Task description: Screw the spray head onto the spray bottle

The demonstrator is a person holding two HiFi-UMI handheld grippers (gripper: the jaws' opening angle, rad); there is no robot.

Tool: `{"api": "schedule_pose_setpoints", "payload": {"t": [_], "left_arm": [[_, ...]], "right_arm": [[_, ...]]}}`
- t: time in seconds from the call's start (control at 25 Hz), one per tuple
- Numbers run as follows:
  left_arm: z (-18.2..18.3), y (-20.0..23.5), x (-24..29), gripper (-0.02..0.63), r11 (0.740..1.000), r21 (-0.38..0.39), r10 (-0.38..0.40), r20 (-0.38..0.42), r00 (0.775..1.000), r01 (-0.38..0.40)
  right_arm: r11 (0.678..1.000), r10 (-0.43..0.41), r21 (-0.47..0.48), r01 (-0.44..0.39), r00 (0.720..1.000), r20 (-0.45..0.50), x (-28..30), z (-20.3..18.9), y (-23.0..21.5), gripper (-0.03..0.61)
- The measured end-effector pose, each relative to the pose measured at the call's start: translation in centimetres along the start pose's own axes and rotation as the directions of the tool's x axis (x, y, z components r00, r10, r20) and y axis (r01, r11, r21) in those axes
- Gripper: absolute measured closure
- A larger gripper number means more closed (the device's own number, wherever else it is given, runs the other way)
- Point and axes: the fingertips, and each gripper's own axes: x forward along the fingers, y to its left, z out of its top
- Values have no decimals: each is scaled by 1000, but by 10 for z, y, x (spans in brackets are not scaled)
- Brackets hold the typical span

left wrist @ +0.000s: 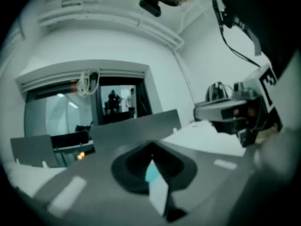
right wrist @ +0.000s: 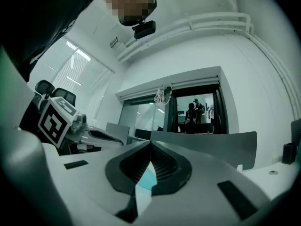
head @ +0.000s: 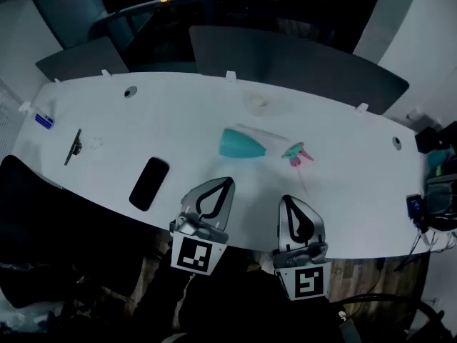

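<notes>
both grippers, left gripper (head: 216,191) and right gripper (head: 294,215), closed, empty

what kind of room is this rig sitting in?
Probably an office meeting room: a long white table with cable ports, what look like dark chair backs along its far side, and a glass partition beyond.

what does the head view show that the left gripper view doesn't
Only the head view: the spray head, a black phone, and the left gripper from outside, shut. Only the left gripper view: a dark doorway with people beyond it. Both: the white table, the shut right gripper, and the teal spray bottle, just a sliver past the jaws in the left gripper view.
</notes>
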Motion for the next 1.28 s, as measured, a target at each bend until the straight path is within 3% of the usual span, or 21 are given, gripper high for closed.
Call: {"api": "schedule_pose_setpoints", "payload": {"t": [0.12, 0.24, 0.36, 0.44, 0.48, 0.56, 0.64, 0.76, 0.84, 0.92, 1.08, 1.2, 1.28], "left_arm": [[-14, 23, 27, 607, 984, 113, -129, -78, 989, 137], [-26, 36, 51, 606, 939, 175, -270, -157, 950, 296], [-42, 33, 76, 409, 855, 187, -432, -261, 863, 484], [-61, 27, 90, 249, 762, 225, -504, -383, 774, 607], [-72, 25, 96, 199, 706, 244, -524, -453, 722, 665], [-93, 20, 107, 142, 593, 241, -542, -586, 602, 768], [-107, 13, 117, 108, 505, 177, -550, -688, 473, 845], [-123, -4, 127, 66, 427, 22, -583, -757, 294, 904], [-130, -15, 132, 49, 393, -62, -604, -769, 207, 917], [-137, -21, 136, 44, 368, -96, -598, -786, 156, 925], [-156, -18, 149, 44, 333, -73, -497, -861, 109, 940], [-171, -20, 148, 44, 305, -108, -461, -886, 47, 946], [-182, -22, 145, 46, 282, -112, -429, -903, 21, 953]], "right_arm": [[1000, -19, -3, 19, 1000, -14, 23, -3, -3, 574], [999, -42, -5, 42, 999, -25, 42, -7, -6, 574], [997, -82, -1, 82, 996, -44, 58, -14, -12, 574], [995, -99, 1, 99, 994, -57, 67, -19, -12, 574], [995, -102, 3, 102, 993, -63, 70, -21, -12, 574], [995, -96, 4, 97, 992, -82, 75, -26, -10, 574], [996, -89, 5, 90, 991, -98, 77, -28, -12, 574], [996, -89, 11, 91, 988, -128, 76, -33, -22, 575], [995, -95, 19, 99, 986, -140, 78, -34, -34, 574], [994, -102, 17, 105, 985, -143, 81, -32, -45, 574], [995, -98, 11, 100, 985, -144, 86, -33, -54, 574], [995, -92, 16, 95, 987, -132, 92, -32, -55, 574], [996, -86, 13, 89, 987, -134, 92, -32, -55, 574]]}}
